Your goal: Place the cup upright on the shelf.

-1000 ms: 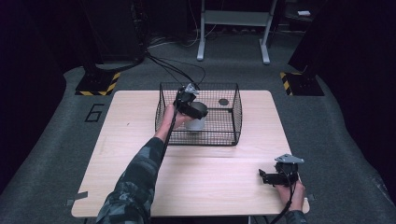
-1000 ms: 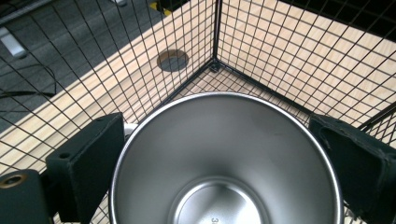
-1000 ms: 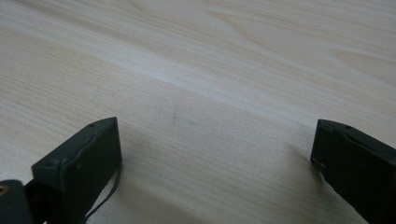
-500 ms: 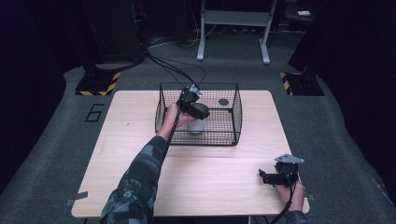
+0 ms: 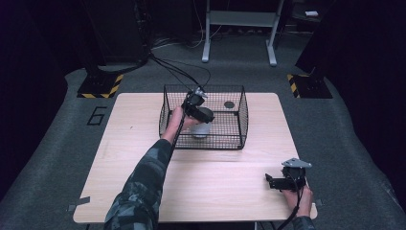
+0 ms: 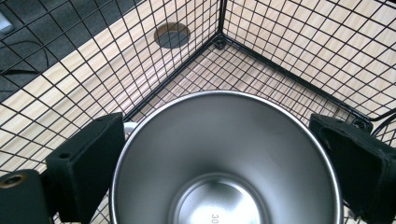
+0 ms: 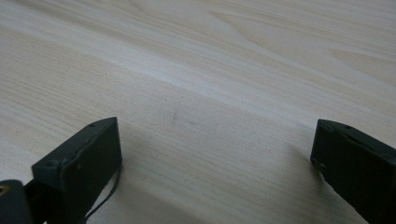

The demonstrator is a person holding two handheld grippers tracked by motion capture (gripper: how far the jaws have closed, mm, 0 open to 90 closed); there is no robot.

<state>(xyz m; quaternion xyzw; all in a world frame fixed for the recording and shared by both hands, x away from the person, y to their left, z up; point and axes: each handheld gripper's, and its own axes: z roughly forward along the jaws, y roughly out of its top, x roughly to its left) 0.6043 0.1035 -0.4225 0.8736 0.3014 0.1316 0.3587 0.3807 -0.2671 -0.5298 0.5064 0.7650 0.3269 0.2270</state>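
A shiny steel cup (image 5: 201, 129) stands upright inside a black wire basket (image 5: 242, 120) at the back middle of the table. My left gripper (image 5: 200, 116) reaches into the basket from above. In the left gripper view, the cup's (image 6: 224, 158) empty inside faces me. Both pads of the left gripper (image 6: 219, 140) press against the cup's rim, one on each side. My right gripper (image 5: 271, 182) rests low over the table near the front right corner. Its jaws (image 7: 215, 149) are wide apart with only bare wood between them.
A wooden table (image 5: 143, 143) carries the basket; a round dark hole (image 5: 229, 104) in the tabletop lies behind the basket's far wall, also seen through the mesh (image 6: 172, 35). Cables trail off the back edge. Dark floor surrounds the table.
My left gripper has sunk slightly lower into the basket with the cup. The right gripper has stayed still.
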